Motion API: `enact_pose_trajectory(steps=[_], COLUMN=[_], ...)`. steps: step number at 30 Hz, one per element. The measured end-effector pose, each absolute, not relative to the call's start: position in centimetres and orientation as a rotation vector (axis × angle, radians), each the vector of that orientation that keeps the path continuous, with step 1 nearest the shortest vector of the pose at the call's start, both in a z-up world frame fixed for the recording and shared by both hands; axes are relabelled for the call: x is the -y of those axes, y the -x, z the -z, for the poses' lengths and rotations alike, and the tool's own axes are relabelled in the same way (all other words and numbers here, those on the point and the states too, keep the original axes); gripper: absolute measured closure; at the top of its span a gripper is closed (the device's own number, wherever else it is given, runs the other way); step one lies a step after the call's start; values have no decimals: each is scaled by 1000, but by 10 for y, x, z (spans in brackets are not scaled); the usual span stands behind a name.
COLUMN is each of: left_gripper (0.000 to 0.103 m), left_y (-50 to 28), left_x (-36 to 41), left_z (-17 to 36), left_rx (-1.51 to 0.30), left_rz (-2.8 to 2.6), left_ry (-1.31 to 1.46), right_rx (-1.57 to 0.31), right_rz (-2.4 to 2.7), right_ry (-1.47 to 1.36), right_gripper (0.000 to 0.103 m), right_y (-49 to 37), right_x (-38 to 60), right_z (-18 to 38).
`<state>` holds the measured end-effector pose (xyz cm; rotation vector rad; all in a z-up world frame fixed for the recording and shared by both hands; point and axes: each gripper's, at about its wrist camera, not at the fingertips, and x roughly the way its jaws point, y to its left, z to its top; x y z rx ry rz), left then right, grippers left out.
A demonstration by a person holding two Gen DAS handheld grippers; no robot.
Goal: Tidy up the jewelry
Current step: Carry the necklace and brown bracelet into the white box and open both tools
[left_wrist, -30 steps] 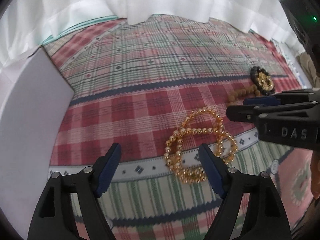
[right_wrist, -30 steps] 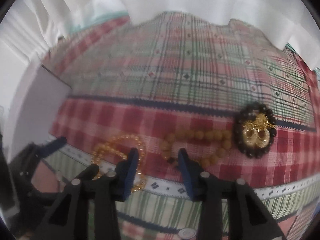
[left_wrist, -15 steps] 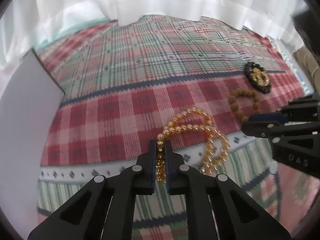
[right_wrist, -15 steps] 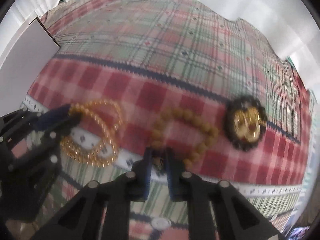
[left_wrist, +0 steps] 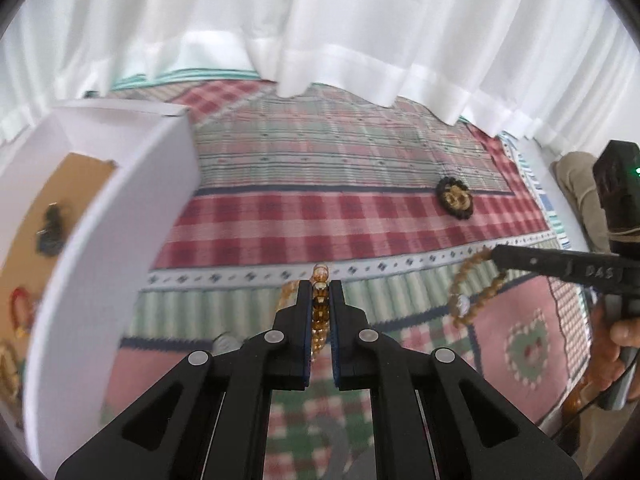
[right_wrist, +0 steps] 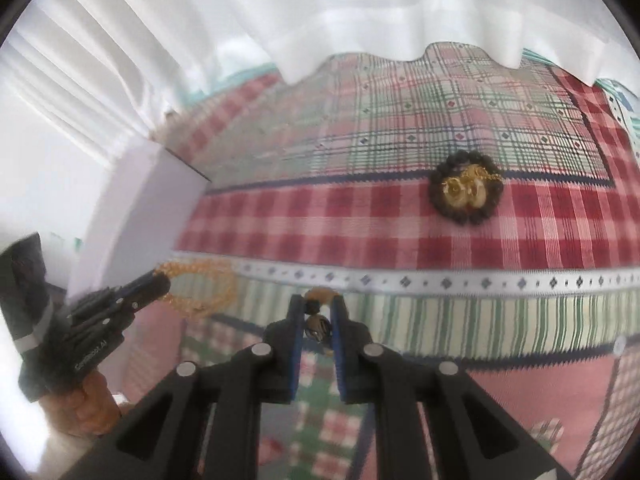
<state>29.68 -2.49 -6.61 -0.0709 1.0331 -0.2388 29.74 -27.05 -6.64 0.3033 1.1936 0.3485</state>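
Two bead pieces are off the plaid cloth at once. At lower centre of the left wrist view, the left gripper is pinching the gold bead necklace, strands clamped between its pads and the rest dangling. Lower centre of the right wrist view, the right gripper is pinching the brown bead bracelet, loop hanging free, so neither drags on the fabric. My guess: both are headed for the white box at the left of the frame, where a few pieces already sit inside. One dark beaded ring with gold earrings inside it waits on the cloth, upper right.
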Motion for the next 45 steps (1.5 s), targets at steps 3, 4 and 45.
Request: enact_pose_trajectory(steps=[3,4,45], left_gripper=[98,98,98], left_y=[-278,-274,-189], left_x=[11,7,-61], left_z=[58,57,53], left_rx=[-1011,-1005,-1046], left_rz=[177,162,152], left_ry=[58,56,174], right_rx=[-1167,-1160,-1216], right_rz=[-373,-378,-556], right_ry=[-341,-347,-298], right_gripper=[90,90,90], right_y=[-282,-279,-214], right_x=[268,269,163], right_z=[59,55,81])
